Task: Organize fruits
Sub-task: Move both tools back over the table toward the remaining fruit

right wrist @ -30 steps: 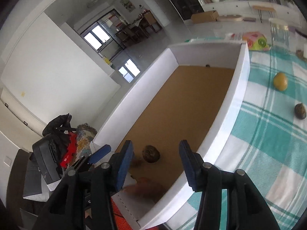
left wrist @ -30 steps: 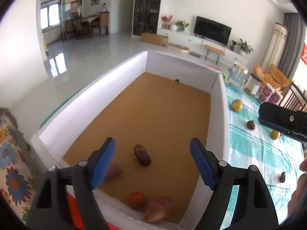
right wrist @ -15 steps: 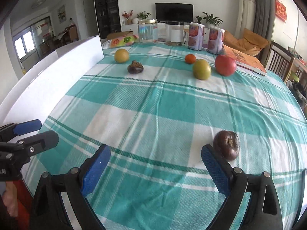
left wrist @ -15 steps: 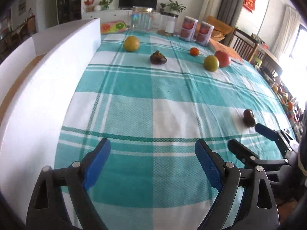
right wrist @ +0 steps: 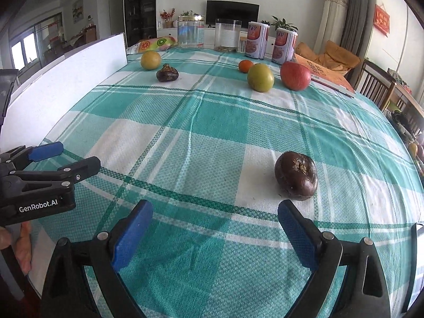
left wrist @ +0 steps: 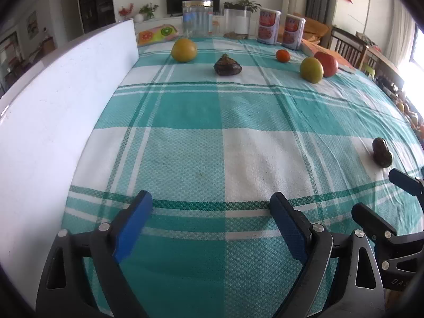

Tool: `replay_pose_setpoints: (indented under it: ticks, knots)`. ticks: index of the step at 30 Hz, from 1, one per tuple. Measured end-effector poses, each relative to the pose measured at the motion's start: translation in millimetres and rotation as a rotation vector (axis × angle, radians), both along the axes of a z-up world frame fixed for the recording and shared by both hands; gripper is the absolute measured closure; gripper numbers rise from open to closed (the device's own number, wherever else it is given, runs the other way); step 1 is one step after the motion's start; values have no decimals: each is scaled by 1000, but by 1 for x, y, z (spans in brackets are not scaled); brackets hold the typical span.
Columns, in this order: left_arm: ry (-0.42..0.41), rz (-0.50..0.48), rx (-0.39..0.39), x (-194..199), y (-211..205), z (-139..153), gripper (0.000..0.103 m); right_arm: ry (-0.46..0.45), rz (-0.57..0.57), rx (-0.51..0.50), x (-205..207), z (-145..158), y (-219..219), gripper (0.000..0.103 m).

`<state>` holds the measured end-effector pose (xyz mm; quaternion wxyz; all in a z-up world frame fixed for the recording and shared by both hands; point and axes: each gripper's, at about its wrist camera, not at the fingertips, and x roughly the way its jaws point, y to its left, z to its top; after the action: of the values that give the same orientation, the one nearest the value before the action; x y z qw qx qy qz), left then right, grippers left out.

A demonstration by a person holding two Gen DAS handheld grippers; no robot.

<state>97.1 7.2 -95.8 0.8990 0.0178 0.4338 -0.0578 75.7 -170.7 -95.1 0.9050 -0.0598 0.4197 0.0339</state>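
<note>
Fruits lie on a teal checked tablecloth [right wrist: 217,122]. A dark purple wrinkled fruit [right wrist: 296,175] sits just ahead and right of my right gripper [right wrist: 214,230], which is open and empty; it also shows in the left wrist view [left wrist: 381,152]. Farther off lie a yellow fruit [right wrist: 150,60], a dark brown fruit [right wrist: 167,73], a small orange [right wrist: 245,66], a green fruit [right wrist: 260,77] and a red fruit [right wrist: 295,75]. My left gripper [left wrist: 210,222] is open and empty over the cloth, beside the white box wall [left wrist: 53,122].
The white box [right wrist: 66,79] runs along the table's left side. Two clear jars [right wrist: 191,34] and two printed cans [right wrist: 257,41] stand at the far edge with a fruit-print pouch [right wrist: 156,43]. A chair [right wrist: 376,84] stands at the right.
Both grippers swung away from over the box interior to face the tablecloth, then lowered and moved closer to the fruits. Both stayed open and empty.
</note>
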Motion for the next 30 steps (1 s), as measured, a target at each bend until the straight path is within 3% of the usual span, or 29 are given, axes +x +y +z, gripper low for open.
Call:
replay_pose_setpoints:
  ticks: [8,30]
  knots:
    - [3,-1,12,2,-4,-1,10,-1,9,-84,1,-2,14,8]
    - [2,-1,15,2,-4,-1,9,-30,15,-59,-3,2,12,8]
